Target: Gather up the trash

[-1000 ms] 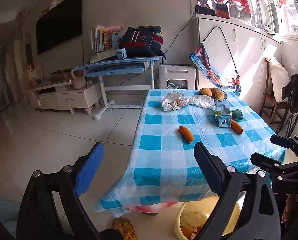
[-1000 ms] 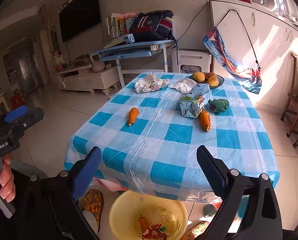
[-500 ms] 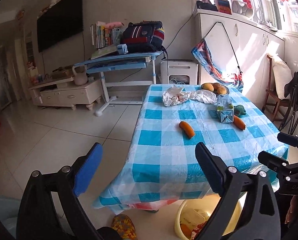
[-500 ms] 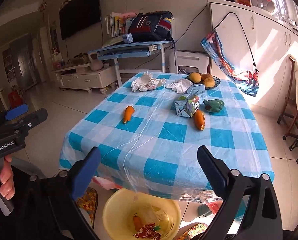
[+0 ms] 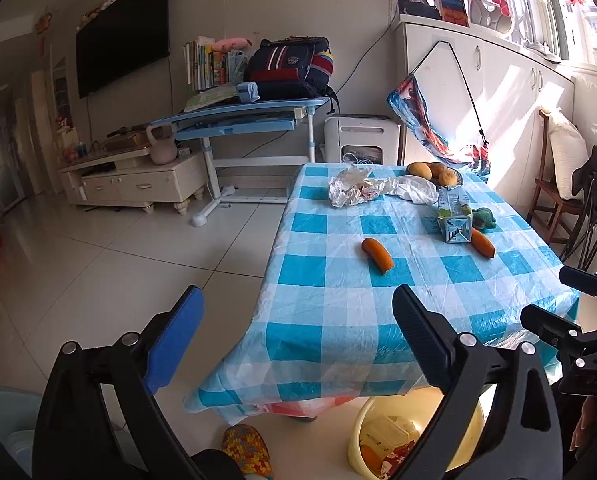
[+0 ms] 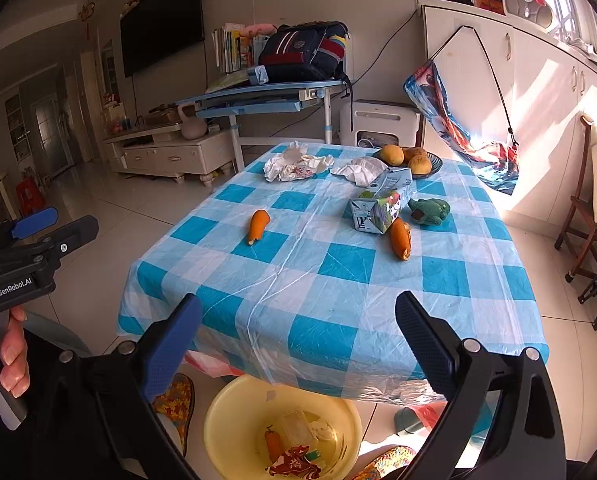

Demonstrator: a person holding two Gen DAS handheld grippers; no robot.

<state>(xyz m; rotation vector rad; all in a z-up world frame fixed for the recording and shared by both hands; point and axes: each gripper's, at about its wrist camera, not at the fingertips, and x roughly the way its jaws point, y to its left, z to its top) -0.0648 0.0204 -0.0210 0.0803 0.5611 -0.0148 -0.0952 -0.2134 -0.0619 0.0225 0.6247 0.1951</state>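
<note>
A table with a blue-and-white checked cloth (image 6: pixel 338 280) carries two carrot pieces (image 6: pixel 257 225) (image 6: pixel 401 237), a milk carton (image 6: pixel 382 206) lying on its side, crumpled paper (image 6: pixel 294 162) and a white tissue (image 6: pixel 360 169). A yellow bin (image 6: pixel 234 412) with some trash inside stands on the floor at the table's near edge. My right gripper (image 6: pixel 298 340) is open and empty, held in front of the table above the bin. My left gripper (image 5: pixel 298 340) is open and empty, off the table's left corner. The bin also shows in the left wrist view (image 5: pixel 358 432).
A bowl of fruit (image 6: pixel 412 160) and a green toy (image 6: pixel 430 211) sit at the table's far right. A chair (image 6: pixel 586 216) stands to the right. A blue desk (image 6: pixel 266 98) and a TV cabinet (image 6: pixel 166 152) stand behind. A slipper (image 6: pixel 174 396) lies by the bin.
Both grippers have drawn back a little from the table and stayed open. Nothing on the table has moved.
</note>
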